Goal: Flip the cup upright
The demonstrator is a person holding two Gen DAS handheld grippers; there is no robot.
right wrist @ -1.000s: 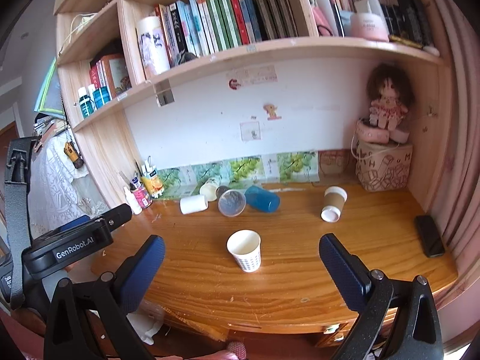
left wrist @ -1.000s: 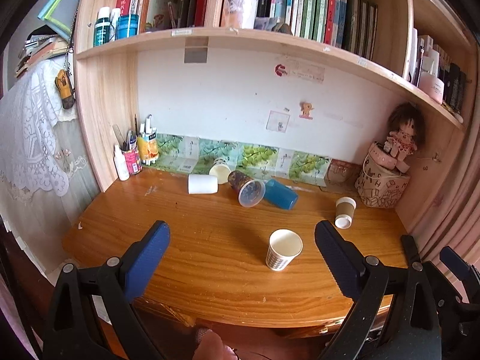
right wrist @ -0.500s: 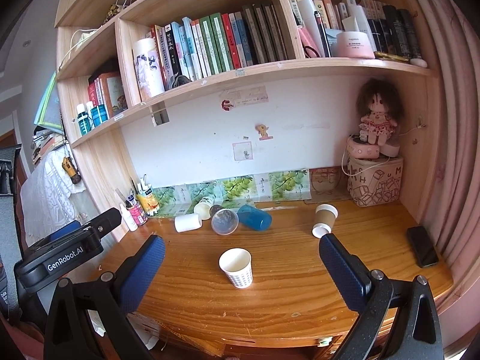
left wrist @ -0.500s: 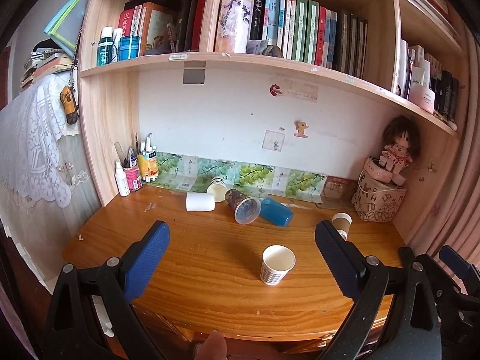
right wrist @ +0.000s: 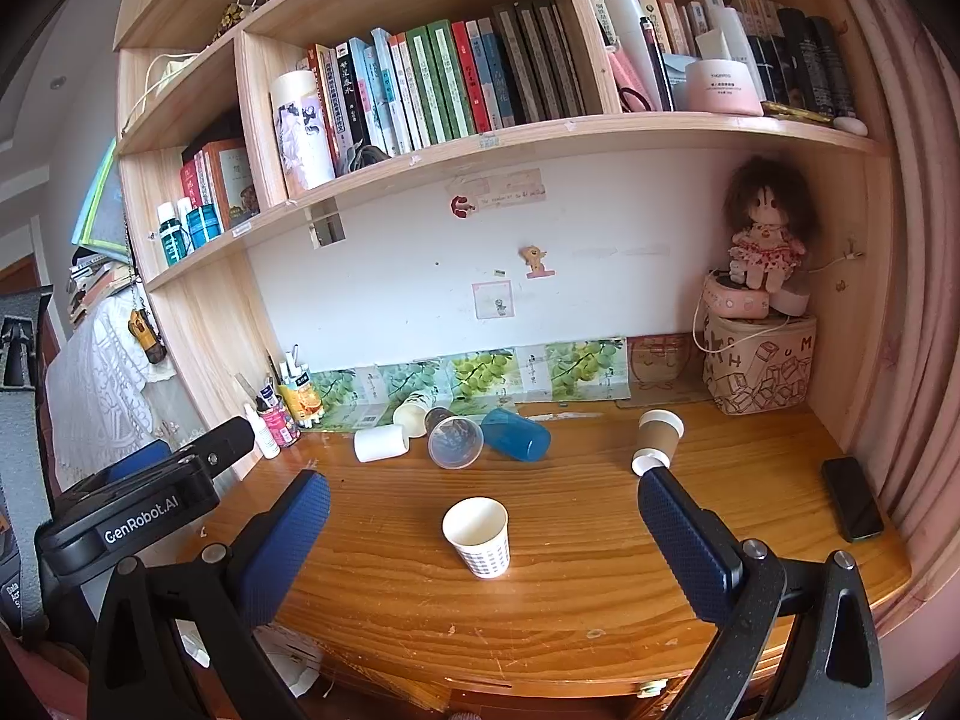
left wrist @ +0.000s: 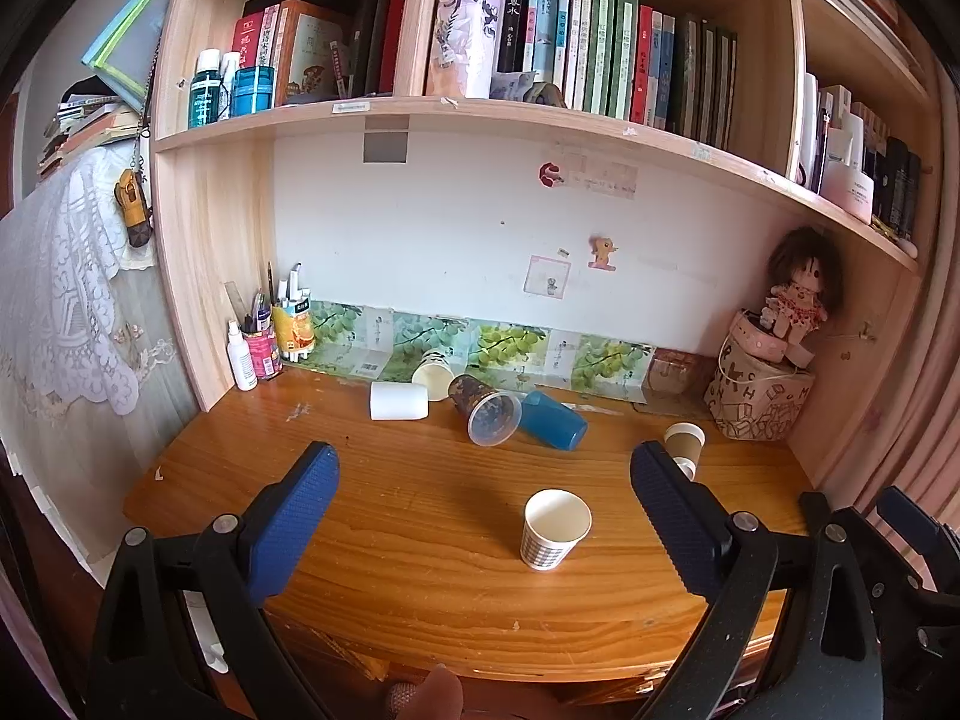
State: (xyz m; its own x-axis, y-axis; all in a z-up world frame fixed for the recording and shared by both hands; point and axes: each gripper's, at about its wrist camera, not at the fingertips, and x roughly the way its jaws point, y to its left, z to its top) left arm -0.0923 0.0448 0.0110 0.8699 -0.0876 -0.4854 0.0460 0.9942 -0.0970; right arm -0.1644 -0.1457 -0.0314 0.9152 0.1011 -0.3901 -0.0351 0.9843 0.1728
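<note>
On the counter (left wrist: pixel 420 546), a checked paper cup (left wrist: pixel 554 528) stands upright near the front edge. At its 12 o'clock, well apart, four cups lie tipped by the wall. Left hand-held gripper (left wrist: pixel 483 516) and right hand-held gripper (right wrist: pixel 485 546) hover with jaws spread wide, grasping nothing.

White paper cup (left wrist: pixel 555 529) with grey check pattern; blue cup (left wrist: pixel 552 420); plain white cup (left wrist: pixel 398 401); brown cup (right wrist: pixel 659 435); orange-brown wood-grain desk (left wrist: pixel 420 576); blue-padded fingers (right wrist: pixel 288 546).

Black claw (right wrist: pixel 483 531) frames, blue textured pads (right wrist: pixel 687 540), silver screws.
</note>
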